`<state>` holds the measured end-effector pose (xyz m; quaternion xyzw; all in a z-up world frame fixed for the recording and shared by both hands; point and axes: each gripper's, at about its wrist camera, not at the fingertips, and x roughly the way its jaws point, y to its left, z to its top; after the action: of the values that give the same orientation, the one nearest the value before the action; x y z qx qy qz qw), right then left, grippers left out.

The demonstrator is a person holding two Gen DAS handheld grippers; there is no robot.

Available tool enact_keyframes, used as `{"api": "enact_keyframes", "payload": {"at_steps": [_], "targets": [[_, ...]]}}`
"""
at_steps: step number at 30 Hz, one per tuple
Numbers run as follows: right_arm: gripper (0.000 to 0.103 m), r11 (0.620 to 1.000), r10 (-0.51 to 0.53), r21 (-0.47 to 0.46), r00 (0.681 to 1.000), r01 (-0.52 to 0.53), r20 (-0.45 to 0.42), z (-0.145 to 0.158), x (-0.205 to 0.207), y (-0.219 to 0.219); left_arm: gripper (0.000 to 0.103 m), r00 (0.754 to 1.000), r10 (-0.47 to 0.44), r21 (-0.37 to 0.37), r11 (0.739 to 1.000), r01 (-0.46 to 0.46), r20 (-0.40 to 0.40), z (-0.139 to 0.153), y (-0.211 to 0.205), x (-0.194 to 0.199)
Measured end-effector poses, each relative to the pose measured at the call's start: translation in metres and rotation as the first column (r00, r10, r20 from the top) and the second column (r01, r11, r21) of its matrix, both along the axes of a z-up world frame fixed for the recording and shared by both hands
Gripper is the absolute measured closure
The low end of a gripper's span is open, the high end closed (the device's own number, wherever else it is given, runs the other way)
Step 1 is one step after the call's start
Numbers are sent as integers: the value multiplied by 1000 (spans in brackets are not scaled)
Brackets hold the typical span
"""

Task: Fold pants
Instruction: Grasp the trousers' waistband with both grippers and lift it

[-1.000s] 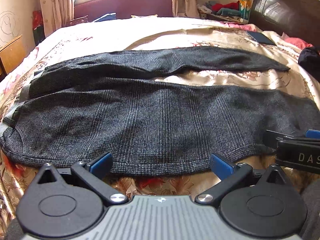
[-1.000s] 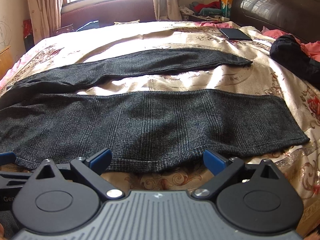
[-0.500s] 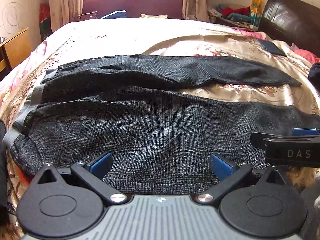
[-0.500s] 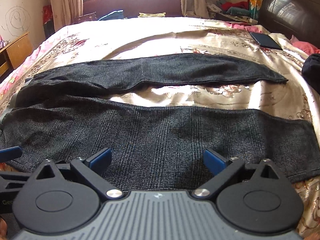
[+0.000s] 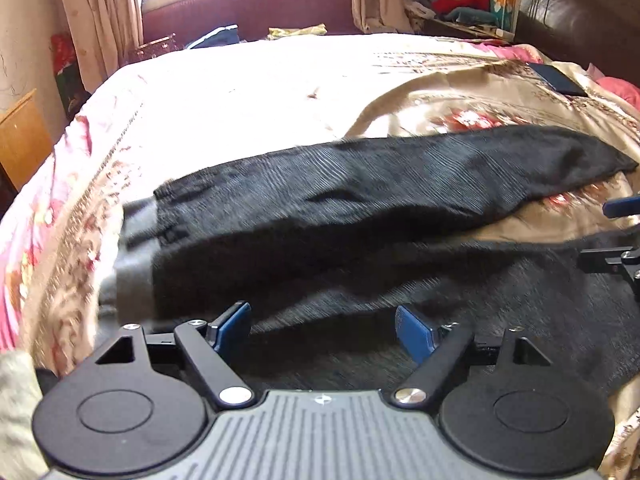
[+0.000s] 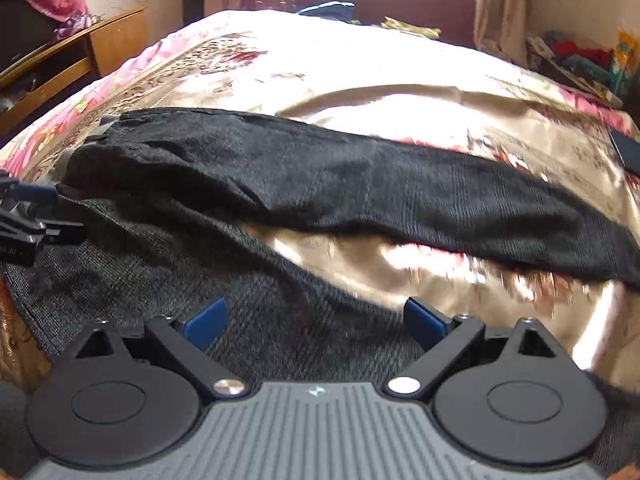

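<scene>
Pants [image 5: 360, 208] lay spread across the bed [image 5: 248, 92], dark, their two legs apart with gold bedspread showing between them and the grey waistband [image 5: 134, 264] at the left end. The left tongs [image 5: 322, 330] hung over the near leg beside the waistband; their jaws had just been closing a little yet stood wide, with cloth below them and none pinched. The right tongs [image 6: 316, 320] gaped too, over the near leg's inner edge, gripping nothing. Both pointed steeply down at the cloth, and each showed at the other view's edge. The frames were blurred. Past the bed stood a maroon bench [image 5: 256, 8] under curtains, a wooden cabinet [image 6: 60, 64] and a dark headboard [image 5: 580, 12].
</scene>
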<state>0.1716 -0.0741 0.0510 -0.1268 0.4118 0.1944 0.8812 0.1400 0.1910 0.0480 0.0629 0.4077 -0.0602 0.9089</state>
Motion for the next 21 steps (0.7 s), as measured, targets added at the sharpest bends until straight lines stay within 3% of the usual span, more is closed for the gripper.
{"api": "enact_keyframes", "payload": {"at_steps": [3, 5, 7, 9, 12, 15, 17, 21], "targets": [[9, 992, 115, -50, 993, -113, 36, -3, 61, 30, 14, 1000, -2, 85, 996, 0, 30, 2, 34, 42], [9, 986, 157, -63, 987, -154, 39, -10, 101, 48, 24, 999, 29, 127, 991, -30, 13, -6, 61, 77], [9, 982, 185, -39, 983, -184, 23, -17, 137, 61, 32, 998, 60, 112, 992, -58, -14, -14, 89, 107], [9, 974, 227, -25, 974, -226, 11, -27, 172, 74, 33, 996, 73, 73, 995, -69, -49, -25, 115, 133], [9, 952, 299, -66, 954, -298, 9, -44, 205, 92, 31, 996, 61, 49, 997, -58, -69, -36, 137, 158], [9, 943, 328, -48, 944, -329, -31, -58, 226, 95, 24, 996, 28, 13, 1000, -27, -90, -45, 148, 172], [9, 936, 349, -33, 935, -352, -64, -65, 231, 95, 18, 995, 2, 21, 1000, 0, -103, -49, 147, 178], [9, 926, 371, -25, 922, -376, -109, -77, 233, 94, 17, 991, -16, 9, 1000, 17, -136, -49, 149, 183]]}}
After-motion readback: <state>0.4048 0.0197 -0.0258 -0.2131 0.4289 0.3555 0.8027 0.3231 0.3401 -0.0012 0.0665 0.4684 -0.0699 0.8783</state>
